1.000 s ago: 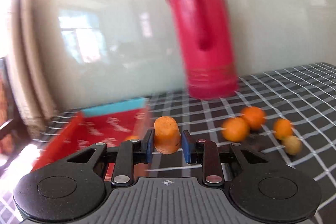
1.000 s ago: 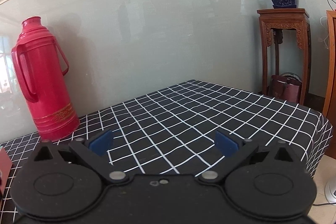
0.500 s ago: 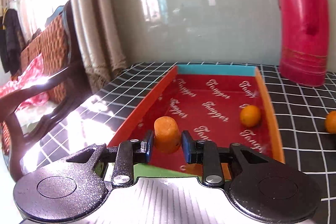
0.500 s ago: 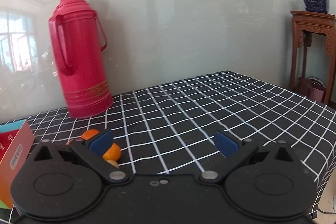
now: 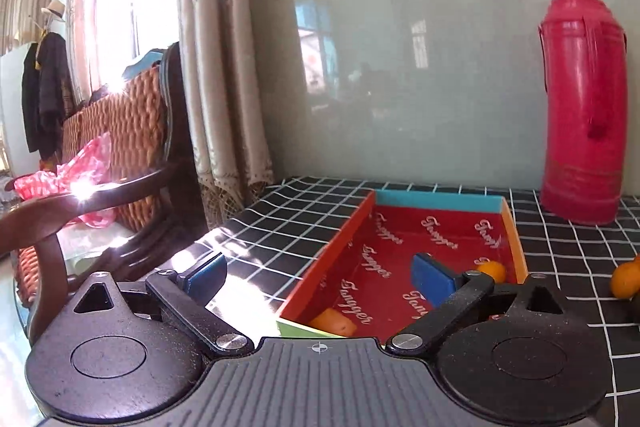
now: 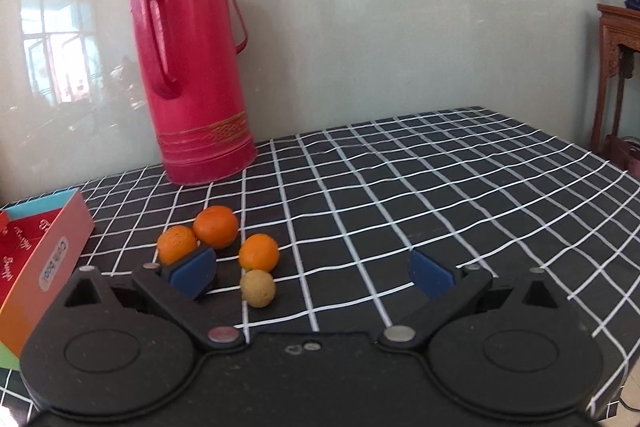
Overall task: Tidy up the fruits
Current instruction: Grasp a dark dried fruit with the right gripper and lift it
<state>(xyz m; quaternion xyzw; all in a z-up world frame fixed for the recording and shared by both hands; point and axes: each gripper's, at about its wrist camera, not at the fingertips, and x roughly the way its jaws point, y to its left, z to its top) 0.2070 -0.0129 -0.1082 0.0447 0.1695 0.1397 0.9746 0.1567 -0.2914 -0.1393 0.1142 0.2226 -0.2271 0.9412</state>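
Both blue pads of the left gripper (image 5: 320, 277) are swinging apart with nothing between them; half a second ago they were clamped on a stubby orange fruit above the red box. That orange piece (image 5: 333, 321) now lies on the box floor at its near edge, just inside the near-left corner, so the drop has been made and one more fruit is put away. The red box (image 5: 440, 200) also holds a small round orange (image 5: 491, 269) against its right wall, partly hidden behind the right pad. Outward, the box sits near the left edge of the checked tablecloth (image 6: 440, 187), with the red thermos (image 6: 192, 67) standing at the back edge by the wall. The right gripper (image 6: 312, 273) hangs spread wide and empty over the loose cluster on the cloth: three oranges (image 6: 216, 226) and a pale tan fruit (image 6: 258, 287), which lies nearest the pads, just beyond them. Four pieces remain outside, so the sorting looks under halfway, and the right hand seems best placed for the next pick.
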